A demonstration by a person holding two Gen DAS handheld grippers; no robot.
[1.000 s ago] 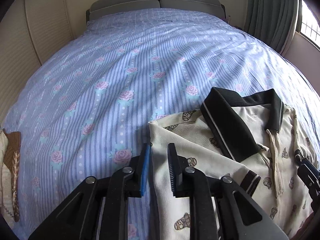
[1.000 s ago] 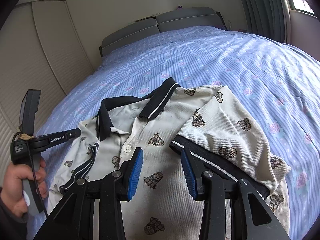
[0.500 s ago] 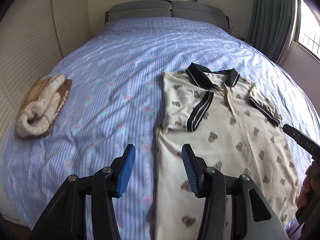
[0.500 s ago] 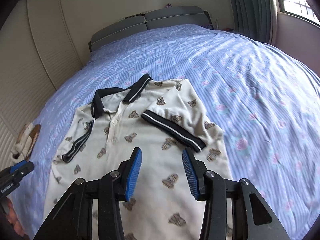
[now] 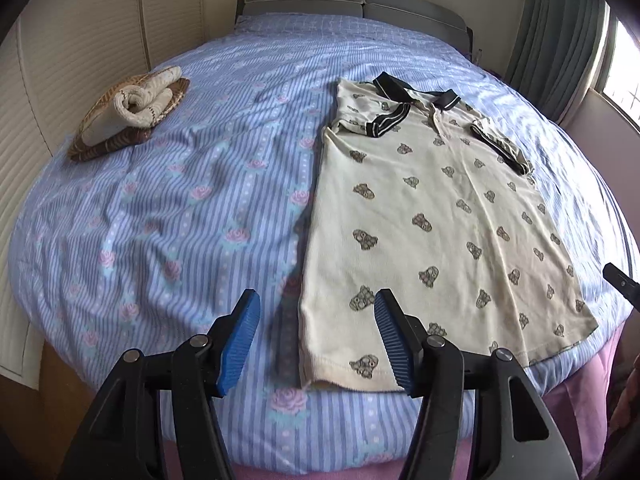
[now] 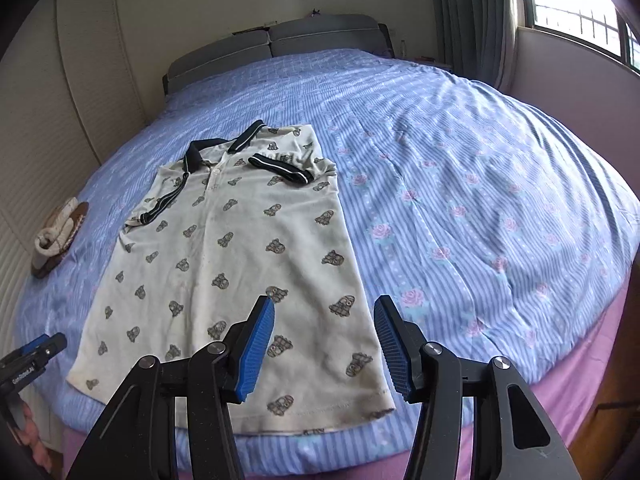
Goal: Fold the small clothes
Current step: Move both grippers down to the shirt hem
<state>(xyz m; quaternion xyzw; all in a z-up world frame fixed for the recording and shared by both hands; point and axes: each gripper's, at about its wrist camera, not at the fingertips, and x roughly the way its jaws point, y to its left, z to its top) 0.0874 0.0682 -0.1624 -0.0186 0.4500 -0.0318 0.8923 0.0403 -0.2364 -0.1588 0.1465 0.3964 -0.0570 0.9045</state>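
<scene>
Your left gripper [image 5: 316,336] stands wide open at the bottom centre of the left wrist view, its blue pads [image 5: 240,340] well apart and holding nothing. It hangs above the lower left corner of the polo shirt [image 5: 432,216]; contact with the cloth cannot be confirmed. Your right gripper [image 6: 324,344] is likewise spread wide and empty at the bottom centre of the right wrist view, poised over the shirt's lower right hem.

The polo shirt lies flat on the bedspread [image 5: 180,200], collar toward the headboard [image 5: 356,0] in the upper centre, hem at the near edge of the bed. Both sleeves are folded inward across the chest; the dark striped cuffs lie on the front panel.

In the upper left of the left wrist view a rolled cream and brown garment [image 5: 132,112] sits on the bedspread, well apart from the shirt.

Cut off: only a dark tip of your right gripper shows at the right edge of the left wrist view, and your left gripper's tip at the lower left edge of the right wrist view. The hands are largely out of frame. The rolled garment's kind cannot be made out.
</scene>
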